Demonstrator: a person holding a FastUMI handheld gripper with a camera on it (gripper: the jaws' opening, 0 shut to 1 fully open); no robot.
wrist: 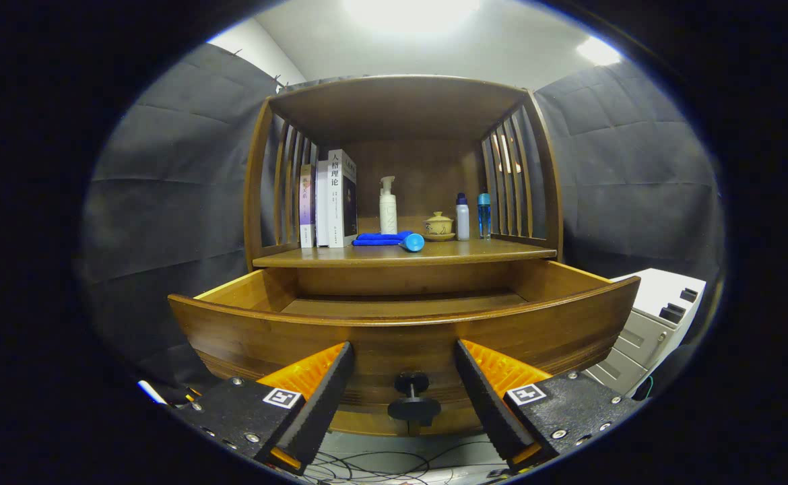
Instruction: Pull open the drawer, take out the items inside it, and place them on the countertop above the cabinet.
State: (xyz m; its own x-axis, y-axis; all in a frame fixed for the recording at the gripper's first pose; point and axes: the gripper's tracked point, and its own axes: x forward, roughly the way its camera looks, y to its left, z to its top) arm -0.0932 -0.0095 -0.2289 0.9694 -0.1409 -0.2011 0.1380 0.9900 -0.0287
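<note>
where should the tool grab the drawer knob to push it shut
Grip the knob on its thin stem, just behind the round cap, coming straight in at the drawer front. It stands out from the panel, midway between the open tool fingers, so they can close from either side.

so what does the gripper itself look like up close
The gripper has two wedge-shaped fingers with ribbed inner faces, tapering forward. Each is bolted to a dark textured block with silver screws, and each block carries a small square black-and-white marker. The fingers stand open.
</note>
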